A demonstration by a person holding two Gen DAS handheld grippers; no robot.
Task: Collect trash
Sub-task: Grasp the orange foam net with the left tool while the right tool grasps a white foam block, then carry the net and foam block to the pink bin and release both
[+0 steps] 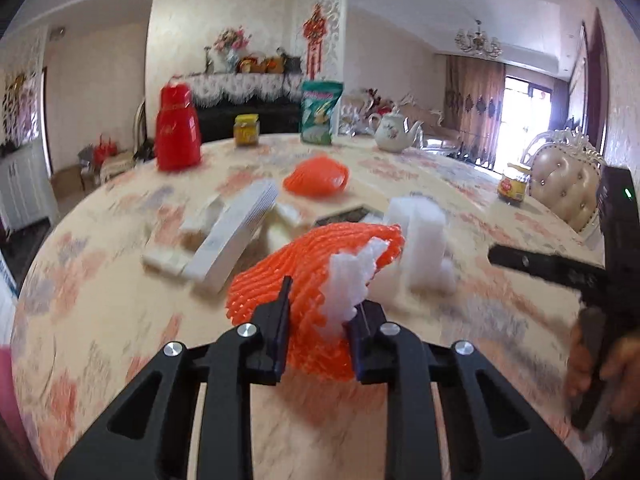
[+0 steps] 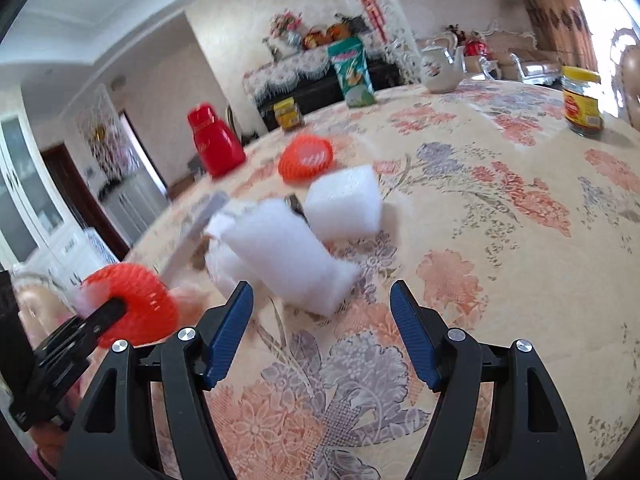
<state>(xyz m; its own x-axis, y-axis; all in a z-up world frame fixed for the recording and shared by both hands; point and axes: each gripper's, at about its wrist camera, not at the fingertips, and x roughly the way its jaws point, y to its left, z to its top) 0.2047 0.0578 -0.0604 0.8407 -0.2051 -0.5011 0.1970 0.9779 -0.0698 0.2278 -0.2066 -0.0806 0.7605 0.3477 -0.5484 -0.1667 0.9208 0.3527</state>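
My left gripper (image 1: 320, 312) is shut on an orange foam fruit net (image 1: 304, 268) with a white foam net (image 1: 348, 284) tucked in it, held above the table. The same net (image 2: 132, 304) and left gripper (image 2: 104, 312) show at the left of the right wrist view. My right gripper (image 2: 322, 300) is open and empty, just short of a tilted white foam block (image 2: 284, 248). A second white foam block (image 2: 344, 204) lies behind it. Another orange net (image 2: 306, 156) lies farther back; it also shows in the left wrist view (image 1: 316, 176).
The table carries a floral cloth (image 2: 480, 208). On it stand a red jug (image 1: 176, 132), a yellow jar (image 1: 246, 130), a green bag (image 1: 320, 112), a white teapot (image 1: 394, 132) and a sauce jar (image 2: 582, 100). White boxes (image 1: 232, 232) lie mid-table. A padded chair (image 1: 564, 184) stands right.
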